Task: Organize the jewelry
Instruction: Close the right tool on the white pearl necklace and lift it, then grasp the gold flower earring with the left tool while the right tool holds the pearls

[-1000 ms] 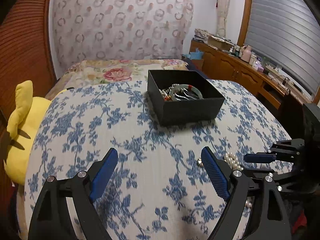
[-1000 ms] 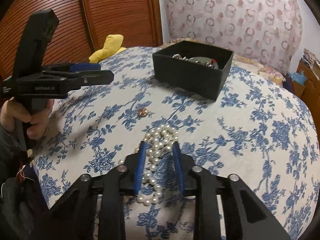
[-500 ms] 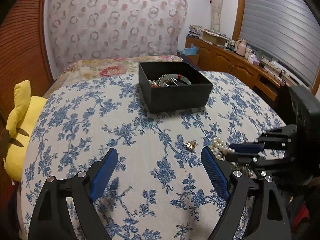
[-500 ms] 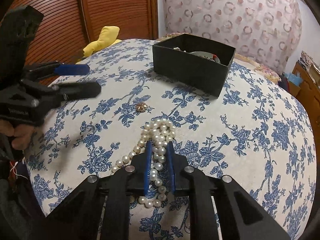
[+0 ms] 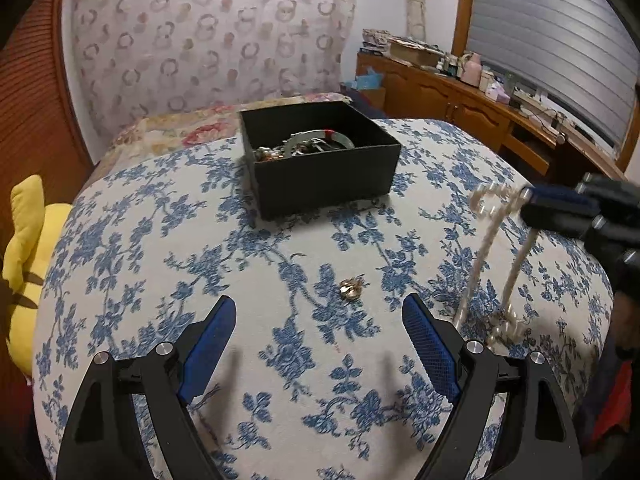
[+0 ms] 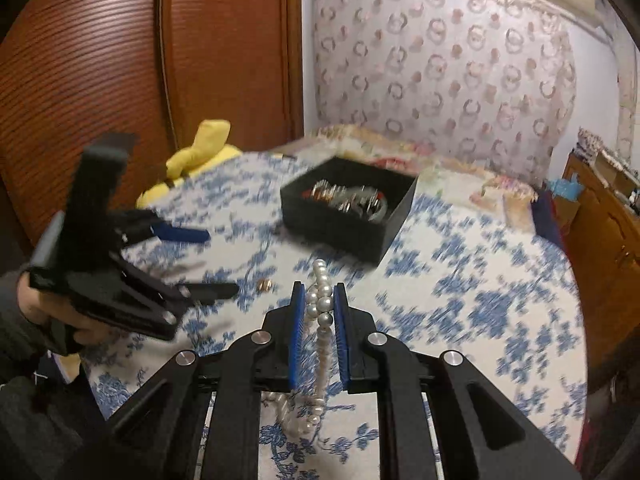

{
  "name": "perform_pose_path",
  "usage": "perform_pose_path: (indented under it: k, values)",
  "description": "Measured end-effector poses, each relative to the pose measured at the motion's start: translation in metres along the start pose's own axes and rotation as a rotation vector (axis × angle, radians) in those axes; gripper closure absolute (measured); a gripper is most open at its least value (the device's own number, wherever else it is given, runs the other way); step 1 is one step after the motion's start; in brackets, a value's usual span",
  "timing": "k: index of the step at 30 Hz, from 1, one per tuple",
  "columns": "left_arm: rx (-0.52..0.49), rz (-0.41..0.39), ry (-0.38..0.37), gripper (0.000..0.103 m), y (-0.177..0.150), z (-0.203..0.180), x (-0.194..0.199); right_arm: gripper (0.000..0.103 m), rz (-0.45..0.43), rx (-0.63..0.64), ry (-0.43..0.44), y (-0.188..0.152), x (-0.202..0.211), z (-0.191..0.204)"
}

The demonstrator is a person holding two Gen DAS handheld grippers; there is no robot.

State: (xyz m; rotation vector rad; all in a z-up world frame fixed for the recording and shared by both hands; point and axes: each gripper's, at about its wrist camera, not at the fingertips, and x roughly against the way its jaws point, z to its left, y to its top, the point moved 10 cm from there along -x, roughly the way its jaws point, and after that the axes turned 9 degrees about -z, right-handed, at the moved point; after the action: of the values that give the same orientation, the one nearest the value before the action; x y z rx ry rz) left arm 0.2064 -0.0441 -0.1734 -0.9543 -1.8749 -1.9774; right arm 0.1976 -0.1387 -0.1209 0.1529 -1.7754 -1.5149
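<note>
The work surface is a bed covered with a blue-and-white floral bedspread (image 5: 224,264). A yellow plush toy (image 5: 28,248) lies at its left edge, against a ribbed wooden wardrobe door (image 6: 100,60). A curtain with a ring pattern (image 5: 208,36) hangs behind the bed, and a wooden sideboard (image 5: 452,100) crowded with small items runs along the right wall under a grey blind.

A black open-top box (image 5: 320,168) sits toward the far middle of the bedspread. It holds a tangle of metal jewelry, including a pale bangle with a red segment. A small gold-coloured ornament (image 5: 351,289) lies alone on the fabric, between the box and the left gripper (image 5: 320,344). Nothing lies between the ornament and that gripper.

The left gripper is spread wide and holds nothing; both blue pads are clear of the fabric.

The right gripper (image 6: 319,308) is closed almost fully on a white pearl necklace (image 6: 323,304). The strand is pinched between its blue pads, with a short loop of beads standing above the fingertips. In the left wrist view the rest hangs down in two lines (image 5: 486,248) to a small heap still on the bedspread. The necklace is right of the ornament and well apart from the box. The beads are round, glossy and evenly sized.
</note>
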Motion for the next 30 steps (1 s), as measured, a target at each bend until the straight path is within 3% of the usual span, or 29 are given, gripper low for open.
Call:
perform_pose_path:
  k: [8, 10, 30]
  values:
    - [-0.036, 0.037, -0.034, 0.055, 0.000, -0.018, -0.016, 0.087, -0.054, 0.023, -0.031, 0.024, 0.017, -0.010]
    - [-0.039, 0.047, -0.035, 0.059, 0.000, -0.021, -0.020, 0.087, -0.058, 0.024, -0.035, 0.026, 0.018, -0.011]
    - [-0.049, 0.069, -0.010, 0.074, -0.004, -0.022, -0.038, 0.087, -0.042, 0.008, -0.051, 0.018, 0.017, -0.016]
